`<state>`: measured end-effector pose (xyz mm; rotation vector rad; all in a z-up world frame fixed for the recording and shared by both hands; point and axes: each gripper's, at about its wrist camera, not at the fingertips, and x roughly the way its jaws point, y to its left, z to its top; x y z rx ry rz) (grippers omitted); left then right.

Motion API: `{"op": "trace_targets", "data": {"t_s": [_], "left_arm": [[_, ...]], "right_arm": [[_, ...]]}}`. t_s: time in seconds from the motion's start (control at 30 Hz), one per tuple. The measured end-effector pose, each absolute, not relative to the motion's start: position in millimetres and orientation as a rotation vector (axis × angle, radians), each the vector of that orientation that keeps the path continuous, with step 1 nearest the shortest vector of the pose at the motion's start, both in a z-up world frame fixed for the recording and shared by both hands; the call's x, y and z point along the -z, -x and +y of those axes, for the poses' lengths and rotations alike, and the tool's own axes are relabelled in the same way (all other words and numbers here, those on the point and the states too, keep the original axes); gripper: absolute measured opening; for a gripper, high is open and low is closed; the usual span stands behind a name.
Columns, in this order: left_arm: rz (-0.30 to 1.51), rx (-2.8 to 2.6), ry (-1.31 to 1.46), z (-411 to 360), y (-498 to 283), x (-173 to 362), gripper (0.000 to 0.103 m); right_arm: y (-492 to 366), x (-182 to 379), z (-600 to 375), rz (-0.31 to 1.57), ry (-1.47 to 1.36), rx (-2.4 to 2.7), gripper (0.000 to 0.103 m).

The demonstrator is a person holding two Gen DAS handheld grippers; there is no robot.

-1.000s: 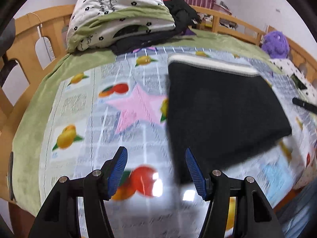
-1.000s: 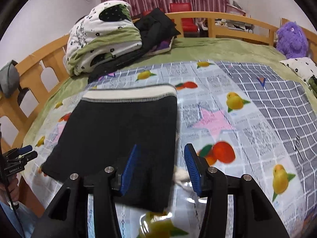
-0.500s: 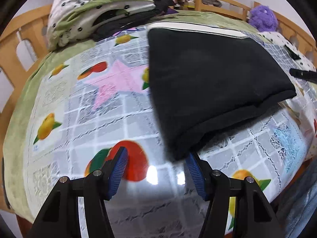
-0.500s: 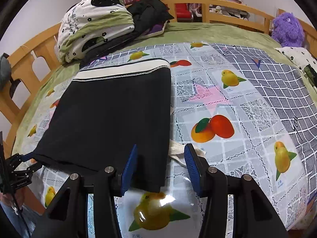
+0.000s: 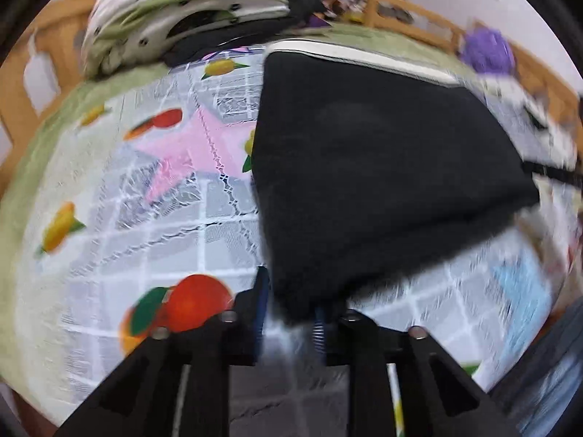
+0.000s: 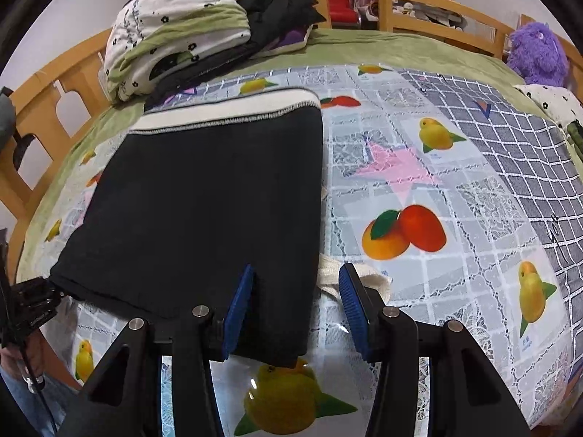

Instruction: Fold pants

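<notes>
Black folded pants point(image 6: 204, 211) with a white waistband point(image 6: 226, 111) lie flat on the fruit-print bed cover. My left gripper point(image 5: 289, 307) is shut on the near left corner of the pants point(image 5: 364, 167); this view is blurred by motion. My right gripper point(image 6: 295, 302) is open, its fingers straddling the near right corner of the pants, the left pad point(image 6: 238, 300) over the black cloth. A white drawstring point(image 6: 349, 276) pokes out beside the right pad. The left gripper also shows at the left edge of the right wrist view point(image 6: 32, 304).
A pile of folded bedding and dark clothes point(image 6: 189, 32) sits at the bed's far side. A wooden rail point(image 6: 419, 3) rings the bed. A purple plush toy point(image 6: 535, 54) sits at the far right. The near bed edge is just below both grippers.
The left gripper moved forward and closed on the near left corner of the pants. The right gripper moved slightly closer over the near right corner and stayed open.
</notes>
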<state>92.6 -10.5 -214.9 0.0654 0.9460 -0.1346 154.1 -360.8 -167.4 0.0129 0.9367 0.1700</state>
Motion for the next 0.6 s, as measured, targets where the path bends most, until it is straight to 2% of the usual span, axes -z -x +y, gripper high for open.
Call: {"op": "trace_targets", "data": {"t_s": [0.07,0.13,0.17,0.4,0.6], "left_arm": [[0.93,0.149,-0.087,-3,-79,203,0.031],[0.894,0.168,-0.049,7,-69,191,0.041],[0.871,0.178,-0.023,13,-64,183,0.043],[0.756,0.265,0.163,9,-82,151,0.045],[0.772,0.279,0.137,-56,-122,154,0.045]], "right_arm": [[-154,173,-361,0.962,0.012,-0.161,0.05],[-153,173,-363,0.964,0.014,-0.168,0.05],[-151,171,-366,0.954,0.006,-0.17,0.05],[-142,154,-364,0.851,-0.05,-0.219,0.05],[-136,157,-329,0.776,-0.047,-0.339,0.046]]}}
